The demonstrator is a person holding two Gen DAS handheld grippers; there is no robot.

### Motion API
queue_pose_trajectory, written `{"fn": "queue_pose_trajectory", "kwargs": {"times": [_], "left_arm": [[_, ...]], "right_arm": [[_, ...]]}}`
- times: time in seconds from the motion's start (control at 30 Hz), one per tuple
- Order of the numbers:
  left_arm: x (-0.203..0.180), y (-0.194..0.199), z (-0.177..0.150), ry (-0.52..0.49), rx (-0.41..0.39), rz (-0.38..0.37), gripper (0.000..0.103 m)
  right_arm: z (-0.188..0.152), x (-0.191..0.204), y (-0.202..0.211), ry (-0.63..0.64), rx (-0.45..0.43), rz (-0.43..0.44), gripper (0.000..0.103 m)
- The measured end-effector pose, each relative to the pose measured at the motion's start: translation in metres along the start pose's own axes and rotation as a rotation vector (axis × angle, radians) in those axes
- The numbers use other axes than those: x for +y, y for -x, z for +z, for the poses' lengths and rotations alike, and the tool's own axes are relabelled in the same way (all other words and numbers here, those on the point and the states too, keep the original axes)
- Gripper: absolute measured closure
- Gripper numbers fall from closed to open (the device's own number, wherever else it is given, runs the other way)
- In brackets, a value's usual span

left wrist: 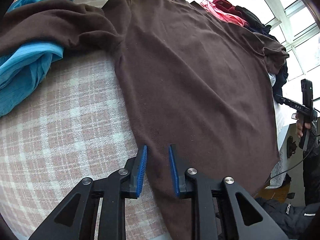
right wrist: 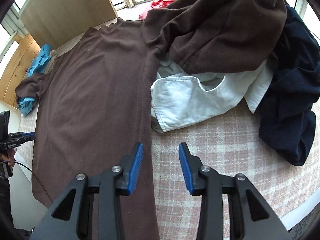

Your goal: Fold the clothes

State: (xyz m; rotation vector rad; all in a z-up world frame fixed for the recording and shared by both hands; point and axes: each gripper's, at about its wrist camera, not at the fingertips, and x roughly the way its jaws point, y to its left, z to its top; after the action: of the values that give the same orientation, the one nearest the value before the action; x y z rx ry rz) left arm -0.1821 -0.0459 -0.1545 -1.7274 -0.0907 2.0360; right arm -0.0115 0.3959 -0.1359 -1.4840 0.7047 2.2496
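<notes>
A brown long-sleeved fleece top (left wrist: 190,76) lies spread on the pink-and-white checked bedcover (left wrist: 60,130). The left gripper (left wrist: 157,150) hovers released over its near hem; the right gripper (right wrist: 161,147), also released, straddles its right edge.

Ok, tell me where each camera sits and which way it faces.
Left wrist: on the left gripper, fingers open, low over the brown shirt at its hem edge, facing up the shirt toward the window; the right gripper shows at far right.
Right wrist: on the right gripper, fingers open, at the shirt's other side edge, facing the white garment; the left gripper shows at far left.
Shared: shirt, checked cover, blue cloth.
</notes>
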Motion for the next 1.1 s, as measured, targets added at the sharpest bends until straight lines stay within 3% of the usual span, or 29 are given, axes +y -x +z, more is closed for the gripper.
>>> {"fn": "queue_pose_trajectory", "kwargs": {"times": [0.23,0.47,0.77,0.8,0.83,0.87,0.97,1.03,1.1], "left_arm": [[-0.005,-0.006,0.001,0.02,0.011,-0.003,0.08],[-0.005,-0.005,0.001,0.031,0.014,0.005,0.08],[-0.013,-0.013,0.008,0.02,0.018,0.012,0.077],[-0.015,-0.013,0.008,0.014,0.021,0.018,0.077],[-0.016,-0.013,0.008,0.009,0.023,0.025,0.078],[-0.016,-0.012,0.009,0.011,0.018,0.04,0.083],[-0.01,-0.005,0.009,0.043,-0.012,0.073,0.079],[-0.006,-0.002,0.009,0.061,-0.012,0.032,0.071],[-0.007,-0.004,0.011,0.045,0.001,0.044,0.07]], "right_arm": [[0.013,0.002,-0.016,-0.002,0.029,0.093,0.066],[0.017,0.01,-0.004,0.027,0.031,0.133,0.066],[0.021,0.022,-0.03,0.092,0.088,0.113,0.066],[0.02,0.023,-0.031,0.1,0.091,0.115,0.071],[0.019,0.024,-0.033,0.111,0.095,0.111,0.084],[0.019,0.026,-0.034,0.124,0.099,0.101,0.087],[0.018,0.025,-0.034,0.13,0.108,0.096,0.087],[0.019,0.024,-0.033,0.132,0.115,0.09,0.087],[0.019,0.024,-0.034,0.134,0.12,0.087,0.086]]}}
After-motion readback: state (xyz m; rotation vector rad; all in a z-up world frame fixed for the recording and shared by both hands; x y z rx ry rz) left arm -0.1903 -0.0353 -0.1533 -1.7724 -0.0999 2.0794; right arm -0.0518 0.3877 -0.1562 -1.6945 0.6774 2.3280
